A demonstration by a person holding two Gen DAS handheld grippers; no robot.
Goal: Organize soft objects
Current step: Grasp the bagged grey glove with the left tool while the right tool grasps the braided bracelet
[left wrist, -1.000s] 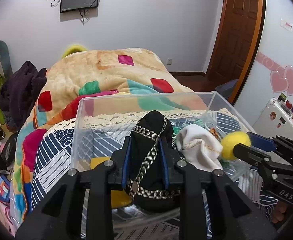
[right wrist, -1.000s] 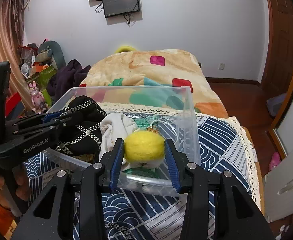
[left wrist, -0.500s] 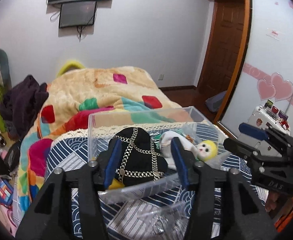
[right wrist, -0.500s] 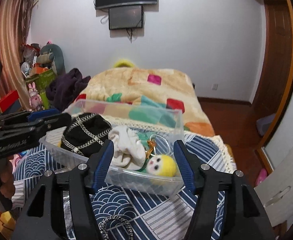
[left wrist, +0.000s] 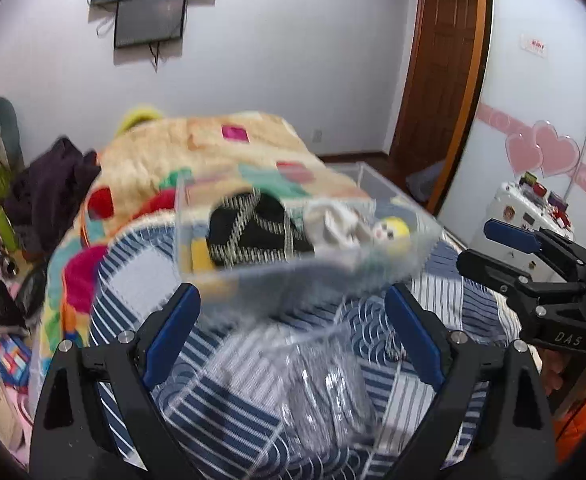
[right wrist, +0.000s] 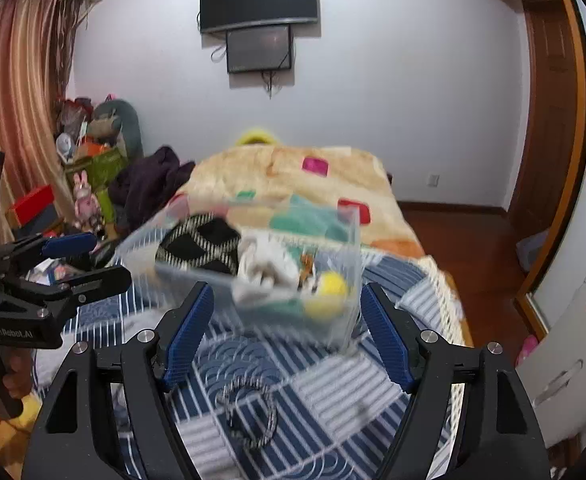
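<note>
3 soft items lie inside the clear bin [left wrist: 305, 276] on the bed [right wrist: 333, 380]: a black chain-trimmed pouch [left wrist: 253, 232], a white cloth [left wrist: 333, 226] and a yellow-haired doll [left wrist: 391, 234]. The left gripper [left wrist: 293, 332] and right gripper [right wrist: 285, 328] hang short of it, jaws wide and empty. A braided cord loop [right wrist: 249, 416] and a crinkled plastic bag [left wrist: 329, 396] on the quilt look left to sort

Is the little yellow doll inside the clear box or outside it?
Inside. The yellow doll lies within the clear box, beside the white cloth.
</note>
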